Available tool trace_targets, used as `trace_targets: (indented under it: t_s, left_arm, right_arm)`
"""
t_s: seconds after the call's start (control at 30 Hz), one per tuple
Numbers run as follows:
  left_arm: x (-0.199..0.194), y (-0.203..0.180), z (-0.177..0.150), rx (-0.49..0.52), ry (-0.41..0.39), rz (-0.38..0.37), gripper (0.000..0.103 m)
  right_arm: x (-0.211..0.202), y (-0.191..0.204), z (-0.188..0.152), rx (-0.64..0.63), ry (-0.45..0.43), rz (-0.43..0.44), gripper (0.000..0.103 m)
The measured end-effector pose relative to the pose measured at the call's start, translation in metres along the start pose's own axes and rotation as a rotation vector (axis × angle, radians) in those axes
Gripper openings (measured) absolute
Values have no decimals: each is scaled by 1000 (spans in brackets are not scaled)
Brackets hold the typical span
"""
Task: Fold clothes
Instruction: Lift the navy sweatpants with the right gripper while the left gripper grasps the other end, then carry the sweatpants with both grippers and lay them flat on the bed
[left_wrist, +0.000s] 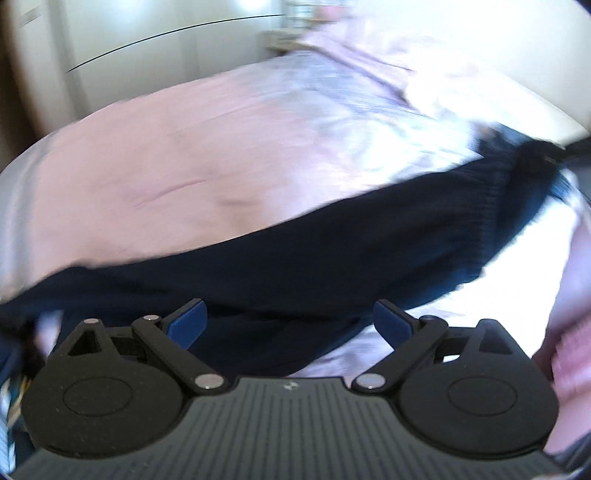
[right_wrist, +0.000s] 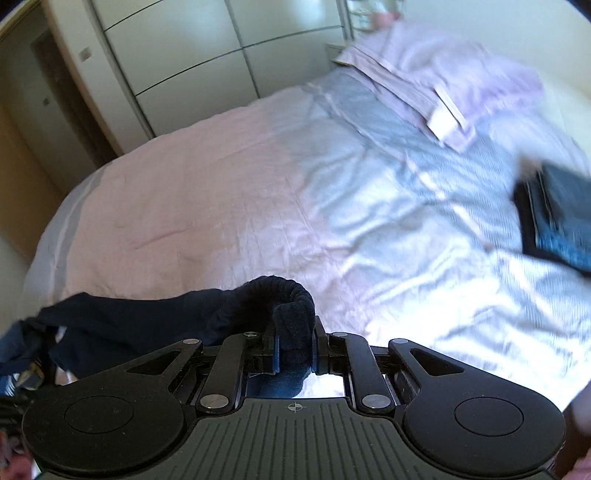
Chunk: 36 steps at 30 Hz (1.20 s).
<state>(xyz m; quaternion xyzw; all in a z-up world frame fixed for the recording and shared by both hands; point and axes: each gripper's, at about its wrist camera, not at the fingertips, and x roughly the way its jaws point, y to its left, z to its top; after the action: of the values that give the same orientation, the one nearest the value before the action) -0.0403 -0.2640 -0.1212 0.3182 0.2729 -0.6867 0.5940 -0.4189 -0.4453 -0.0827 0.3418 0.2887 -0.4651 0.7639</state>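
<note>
A dark navy knitted garment (left_wrist: 332, 240) stretches across the left wrist view, hanging over the pink and lilac bed cover (left_wrist: 184, 177). My left gripper (left_wrist: 290, 325) is open, its blue pads (left_wrist: 188, 321) wide apart just below the fabric, holding nothing. My right gripper (right_wrist: 294, 343) is shut on a bunched ribbed edge of the same navy garment (right_wrist: 291, 314), which trails off to the left above the bed (right_wrist: 221, 206).
A stack of folded dark and blue clothes (right_wrist: 557, 214) lies at the bed's right side. Lilac pillows (right_wrist: 443, 74) sit at the head. A white wardrobe (right_wrist: 177, 55) and a doorway (right_wrist: 44, 122) stand beyond the bed's far edge.
</note>
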Motion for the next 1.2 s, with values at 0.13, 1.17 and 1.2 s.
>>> trace_targets:
  t_s: [0.13,1.17,1.2]
  left_arm:
    - [17,-53,-2,254,-55,-132,95]
    - [196,-241,320,722,14,-448,6]
    - [224,-255,326,705,41,-463,7]
  right_arm:
    - [2,24,-9,30,3,1,13]
    - [-15,-210,-3,203,249,297,13]
    - [-16,-227,1,225,243,278,13]
